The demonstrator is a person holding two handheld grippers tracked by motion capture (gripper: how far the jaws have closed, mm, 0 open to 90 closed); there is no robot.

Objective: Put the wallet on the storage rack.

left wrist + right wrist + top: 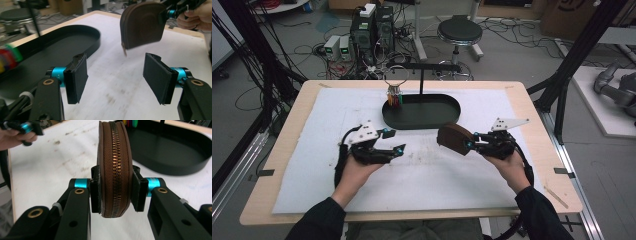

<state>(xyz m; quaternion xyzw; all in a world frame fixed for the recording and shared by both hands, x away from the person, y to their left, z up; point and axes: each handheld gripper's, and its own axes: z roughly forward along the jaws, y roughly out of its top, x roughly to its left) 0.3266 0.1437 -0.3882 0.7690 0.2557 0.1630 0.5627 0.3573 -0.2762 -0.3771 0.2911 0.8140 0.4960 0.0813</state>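
black pads of the right gripper point(115, 192) press on both flat sides of a brown pouch point(113, 165), seen edge-on in the right gripper view with its zip point(115, 170) running up the middle. the pouch stands upright between the pads, lifted off the white mat point(55, 162), with the zip facing the camera.

from above, the same pouch point(454, 139) hangs in the air at the tip of the right gripper point(468, 145), just in front of the black tray point(422, 120) and near its right end, not touching it. the right hand point(509, 167) holds that gripper from the right, pointing it toward the middle of the table point(532, 115).

the left gripper point(393, 141) is held in the left hand point(354, 172) over the mat point(412, 175), left of the pouch and apart from it. its jaws stand wide open with nothing between them; in the left gripper view the two pads point(77, 78) frame bare mat point(117, 85), and the pouch point(141, 26) floats beyond them, higher up, with a small zip pull point(124, 51) dangling from its lower corner.

the tray point(75, 37) is oval with a low rim. at its left end, near a wire ring point(396, 76) on a stand, sits a cluster of coloured items point(394, 97), too small to tell apart. a thin black post point(421, 80) rises from behind the tray.
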